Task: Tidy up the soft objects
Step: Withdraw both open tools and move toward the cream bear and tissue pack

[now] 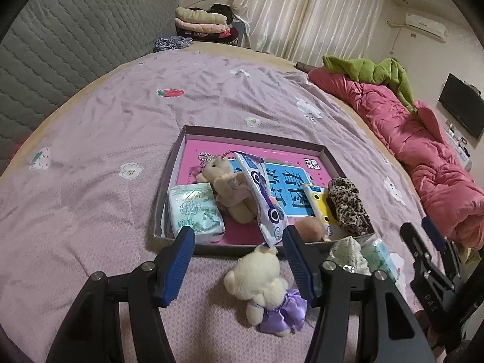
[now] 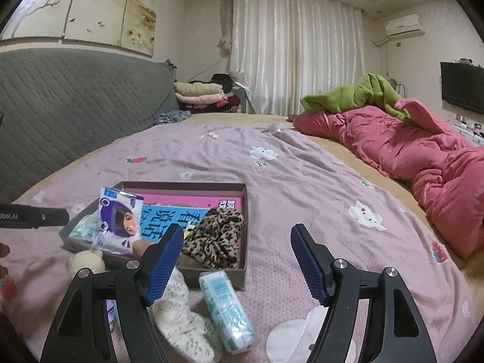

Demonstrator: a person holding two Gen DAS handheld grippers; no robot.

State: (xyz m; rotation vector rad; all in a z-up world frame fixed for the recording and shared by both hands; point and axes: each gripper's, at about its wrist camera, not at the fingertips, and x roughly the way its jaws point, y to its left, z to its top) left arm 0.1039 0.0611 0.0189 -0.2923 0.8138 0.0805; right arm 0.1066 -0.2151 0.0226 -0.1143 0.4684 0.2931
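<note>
A shallow cardboard box (image 1: 187,139) on the bed holds a tan bear (image 1: 230,187), a green tissue pack (image 1: 193,211), a printed pouch (image 1: 266,199) and a leopard scrunchie (image 1: 348,202). Just outside its near wall lies a cream bear in a purple dress (image 1: 263,284). My left gripper (image 1: 238,236) stands open above it, one finger on each side. In the right wrist view my right gripper (image 2: 236,230) is open with nothing held. Below it lie a speckled sock (image 2: 181,311) and a blue-white tissue pack (image 2: 227,308), beside the box (image 2: 245,211).
A pink quilt (image 2: 408,157) with a green garment (image 2: 357,93) on it runs along the bed's right side. A grey padded headboard (image 2: 75,106) stands at the left, folded clothes (image 2: 199,93) behind it. The lilac bedspread (image 2: 302,181) stretches beyond the box.
</note>
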